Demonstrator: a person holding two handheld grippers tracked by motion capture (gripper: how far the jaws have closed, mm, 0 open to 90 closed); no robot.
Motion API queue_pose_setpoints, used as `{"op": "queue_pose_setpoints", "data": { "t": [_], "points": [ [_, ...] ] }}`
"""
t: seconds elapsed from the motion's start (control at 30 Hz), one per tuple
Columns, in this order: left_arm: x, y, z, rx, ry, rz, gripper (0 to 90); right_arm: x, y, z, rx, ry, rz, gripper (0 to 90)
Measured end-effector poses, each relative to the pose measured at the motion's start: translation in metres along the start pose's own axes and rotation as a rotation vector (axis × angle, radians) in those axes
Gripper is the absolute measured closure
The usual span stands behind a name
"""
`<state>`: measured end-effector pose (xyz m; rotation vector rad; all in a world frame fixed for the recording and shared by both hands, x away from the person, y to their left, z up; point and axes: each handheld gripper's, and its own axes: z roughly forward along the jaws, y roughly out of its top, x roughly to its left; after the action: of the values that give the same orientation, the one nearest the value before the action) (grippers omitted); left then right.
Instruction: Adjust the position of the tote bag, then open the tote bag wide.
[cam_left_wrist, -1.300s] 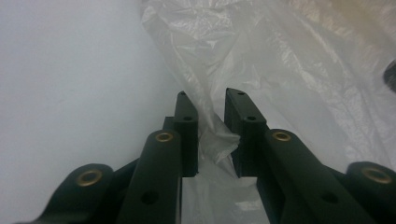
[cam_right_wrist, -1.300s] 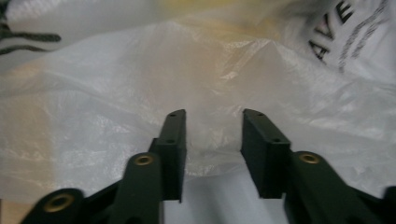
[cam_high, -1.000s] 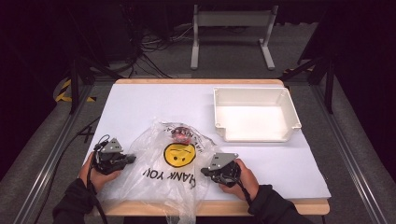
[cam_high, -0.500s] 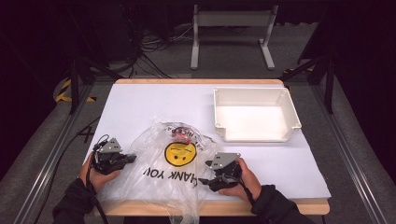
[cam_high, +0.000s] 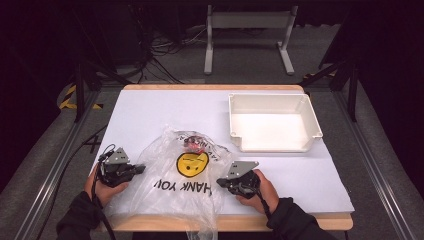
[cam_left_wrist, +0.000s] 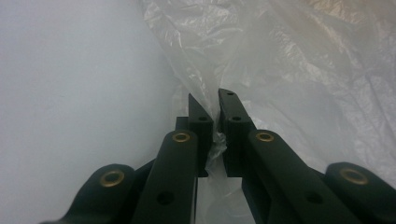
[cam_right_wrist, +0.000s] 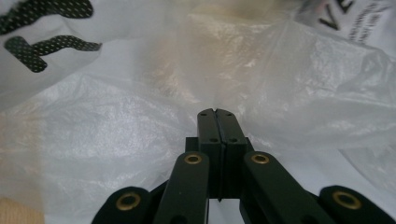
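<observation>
A clear plastic bag (cam_high: 172, 192) with a yellow smiley face and "THANK YOU" print lies crumpled at the table's front. A small red item (cam_high: 192, 145) sits inside near its far end. My left gripper (cam_high: 142, 168) is at the bag's left edge. In the left gripper view the gripper (cam_left_wrist: 211, 95) is shut on a bunched fold of the bag (cam_left_wrist: 303, 70). My right gripper (cam_high: 220, 182) is at the bag's right edge. Its jaws have just been closing and now meet flat (cam_right_wrist: 217, 111), pinching thin film of the bag (cam_right_wrist: 140, 140) at their tips.
A white rectangular bin (cam_high: 270, 97) stands at the back right of the white table (cam_high: 150, 110). The table's wooden front edge runs just under both hands. A metal stand and cables lie on the floor beyond the table.
The right gripper's jaws stood open at the bag's edge half a second ago and are now closed. Both hands and the bag stay where they were.
</observation>
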<state>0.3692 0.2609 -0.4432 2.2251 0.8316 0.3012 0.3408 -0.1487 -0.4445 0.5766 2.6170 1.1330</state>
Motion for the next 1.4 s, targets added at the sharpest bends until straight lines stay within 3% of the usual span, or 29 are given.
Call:
{"op": "queue_pose_setpoints", "data": {
  "t": [0.13,0.3,0.43,0.67,0.83,0.93,1.0,1.13,1.2,1.27,1.4],
  "points": [
    [-0.002,0.001,-0.004,-0.036,0.000,-0.008,85.4,-0.011,-0.001,-0.015,-0.027,-0.052,0.025,90.0],
    [-0.007,0.005,-0.007,-0.068,0.003,0.015,85.3,-0.028,-0.006,-0.035,-0.057,-0.125,0.060,90.0],
    [-0.012,0.006,-0.010,-0.081,0.010,0.015,85.7,-0.041,-0.013,-0.046,-0.052,-0.170,0.102,90.0],
    [-0.017,-0.001,-0.019,-0.118,0.010,-0.012,85.3,-0.055,-0.019,-0.053,-0.048,-0.197,0.132,90.0],
    [-0.017,-0.005,-0.021,-0.134,0.032,-0.035,79.9,-0.056,-0.019,-0.051,-0.045,-0.196,0.131,90.0],
    [-0.018,-0.006,-0.022,-0.150,0.031,-0.035,77.6,-0.054,-0.017,-0.051,-0.072,-0.178,0.116,89.0],
    [-0.019,-0.005,-0.024,-0.159,0.027,-0.017,73.5,-0.052,-0.015,-0.053,-0.083,-0.167,0.106,84.9],
    [-0.025,-0.003,-0.027,-0.185,0.033,-0.018,65.0,-0.048,-0.011,-0.056,-0.105,-0.156,0.109,71.9],
    [-0.030,-0.002,-0.030,-0.206,0.045,-0.012,56.6,-0.046,-0.009,-0.058,-0.111,-0.166,0.101,65.4],
    [-0.035,0.000,-0.033,-0.233,0.062,-0.013,48.1,-0.044,-0.007,-0.059,-0.118,-0.162,0.099,64.4],
    [-0.047,0.008,-0.040,-0.259,0.041,0.021,34.0,-0.038,-0.001,-0.067,-0.147,-0.174,0.088,58.0]
  ]
}}
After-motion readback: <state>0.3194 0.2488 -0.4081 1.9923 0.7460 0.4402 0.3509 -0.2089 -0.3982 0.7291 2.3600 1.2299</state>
